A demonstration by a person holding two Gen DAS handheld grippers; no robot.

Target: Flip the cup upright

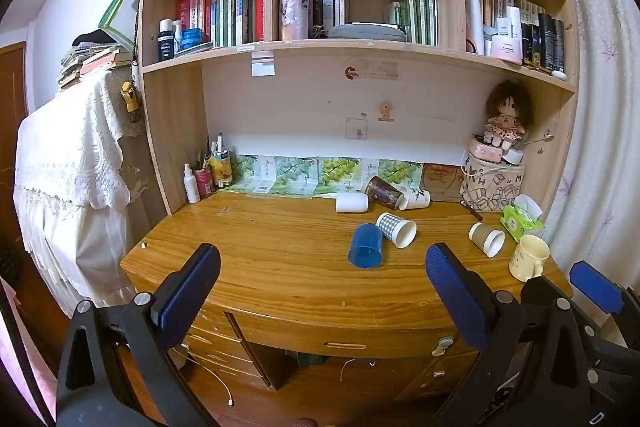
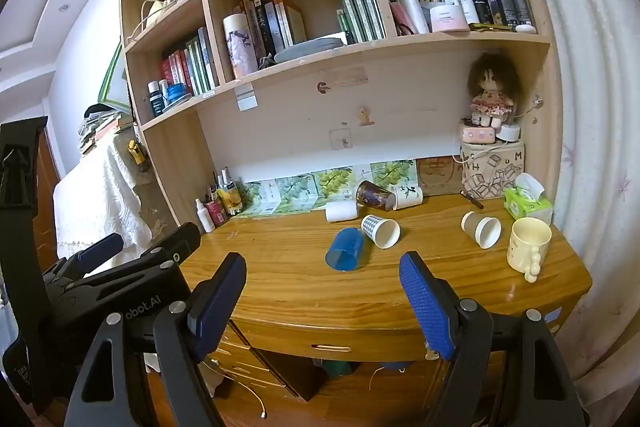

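Overturned cups on a wooden desk.
Both the left hand-held gripper and right hand-held gripper are spread wide, empty, short of the blue plastic cup lying on its side.

Glossy wooden desk; translucent blue plastic cup; checked paper cup.

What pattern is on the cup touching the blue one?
Small checks on the paper cup, clearest in left wrist view.
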